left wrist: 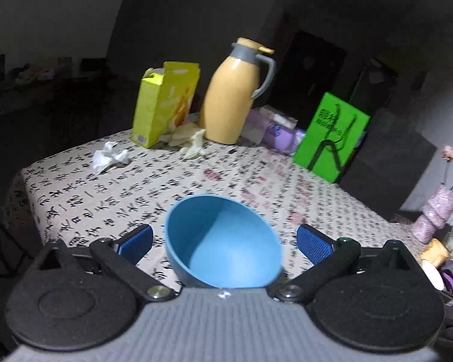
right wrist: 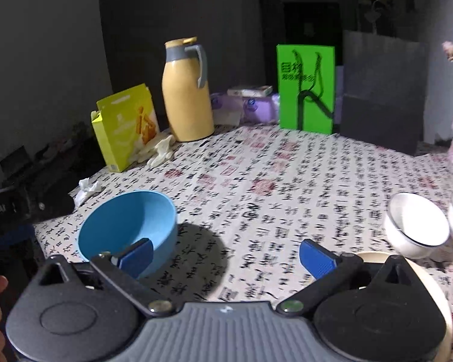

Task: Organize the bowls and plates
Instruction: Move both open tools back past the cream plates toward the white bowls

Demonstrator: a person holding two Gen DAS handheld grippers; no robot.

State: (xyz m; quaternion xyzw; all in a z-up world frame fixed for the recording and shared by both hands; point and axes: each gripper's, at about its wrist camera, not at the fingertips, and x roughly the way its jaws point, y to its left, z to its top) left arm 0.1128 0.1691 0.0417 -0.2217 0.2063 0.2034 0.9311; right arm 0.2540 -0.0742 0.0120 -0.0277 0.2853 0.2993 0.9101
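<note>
The surface (right wrist: pixel 287 181), covered by a cloth printed with black calligraphy and red seals, fills most of both views. At its far edge stand a dark paper bag (right wrist: pixel 383 96), a bright green bag (right wrist: pixel 306 87) with black handles, a tan thermos jug (right wrist: pixel 185 93) with a grey handle, and an opened yellow carton (right wrist: pixel 126 126); pale lilac packets (right wrist: pixel 250 105) lie between the jug and the green bag. The left hand-held gripper (left wrist: pixel 225 242) has its blue pads spread wide, and the blue bowl (left wrist: pixel 223 244) sits upright on the cloth between them, touched by neither pad. The right hand-held gripper (right wrist: pixel 226 256) is likewise spread, with only bare cloth between its fingers; the blue bowl (right wrist: pixel 128 229) lies just to its left. A cream plate (right wrist: pixel 428 283) shows under its right finger, with two white bowls (right wrist: pixel 416 226) beyond. A crumpled tissue (right wrist: pixel 87 190) rests near the left edge.
</note>
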